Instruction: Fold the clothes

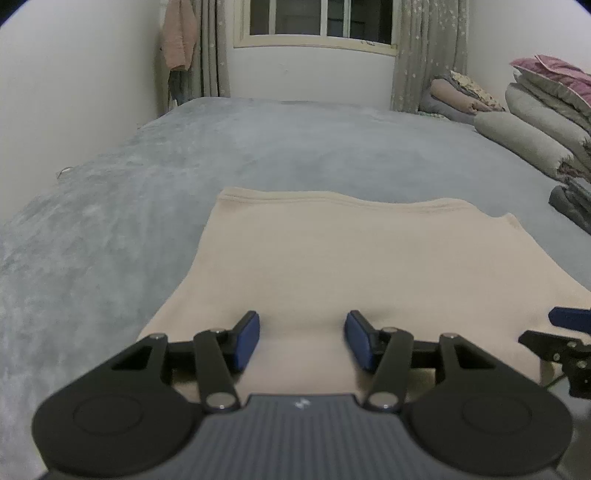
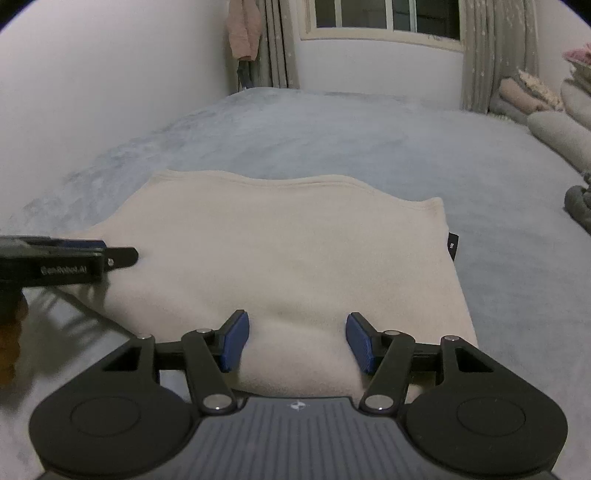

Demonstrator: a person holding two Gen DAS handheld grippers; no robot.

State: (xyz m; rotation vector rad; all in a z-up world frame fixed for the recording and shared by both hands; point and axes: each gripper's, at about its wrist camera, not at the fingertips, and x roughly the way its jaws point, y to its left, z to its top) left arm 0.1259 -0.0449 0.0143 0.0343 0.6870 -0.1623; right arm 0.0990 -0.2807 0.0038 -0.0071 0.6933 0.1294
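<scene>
A cream garment [image 1: 332, 266] [image 2: 280, 251] lies folded flat on the grey bed cover, its hem edge at the far side. My left gripper [image 1: 302, 341] is open over the garment's near edge, its blue pads apart with only flat cloth between them. My right gripper [image 2: 297, 341] is open too, low over the near edge with a soft bulge of cloth between its pads. A small black tag [image 2: 452, 245] sticks out at the garment's right side. The right gripper shows at the edge of the left wrist view [image 1: 569, 332], the left one in the right wrist view [image 2: 74, 258].
The grey bed cover [image 1: 258, 147] stretches to a wall with a window [image 1: 317, 22] and curtains. Stacked pillows and folded quilts [image 1: 535, 122] line the right side, with dark grey clothes [image 1: 572, 206] nearer. A pink garment [image 1: 179, 37] hangs in the left corner.
</scene>
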